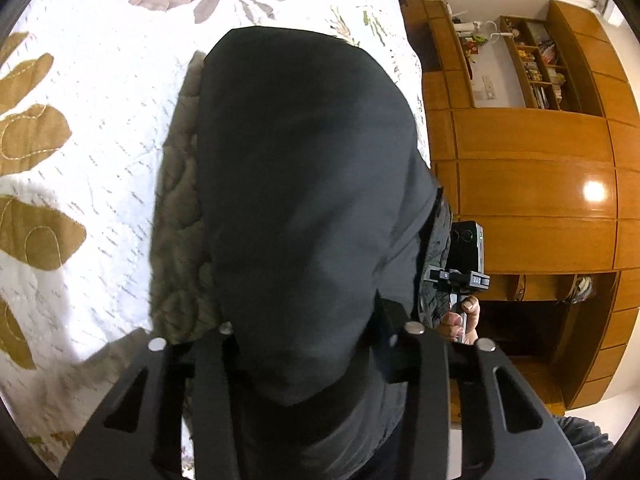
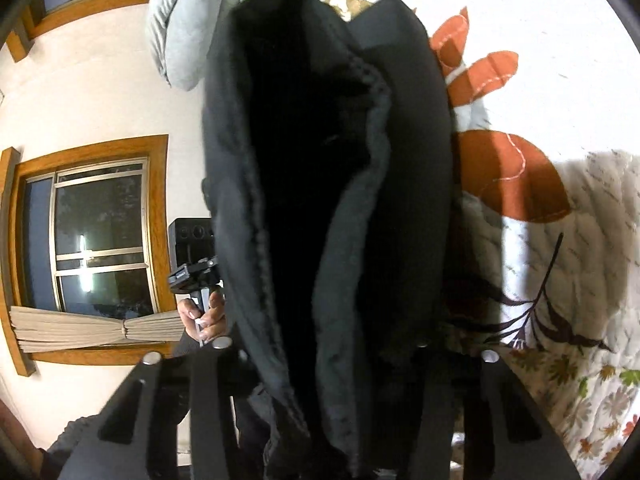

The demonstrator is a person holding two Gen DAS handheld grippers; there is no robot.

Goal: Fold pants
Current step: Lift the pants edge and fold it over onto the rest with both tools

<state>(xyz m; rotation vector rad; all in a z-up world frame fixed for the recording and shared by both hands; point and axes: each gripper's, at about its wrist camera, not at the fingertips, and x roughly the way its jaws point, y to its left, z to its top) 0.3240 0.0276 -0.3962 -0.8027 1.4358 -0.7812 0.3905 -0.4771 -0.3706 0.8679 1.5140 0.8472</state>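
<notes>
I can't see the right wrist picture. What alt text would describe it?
Dark pants fill the middle, gripped in the right hand-held gripper above a white floral quilt. At the left, a hand holds the other tool in front of a wood-framed window.

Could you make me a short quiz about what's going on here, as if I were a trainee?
1. True or false: the dark grey fabric pants lie flat and untouched on the white quilted bedspread with leaf patterns.
2. Which tools have pants fabric between their fingers? A) only the left tool B) only the right tool C) both
3. Fill in: in the left wrist view, the big furniture behind the bed is a glossy ______ wall unit.

Key: 1. false, both tools grip them; 2. C; 3. wooden.
</notes>
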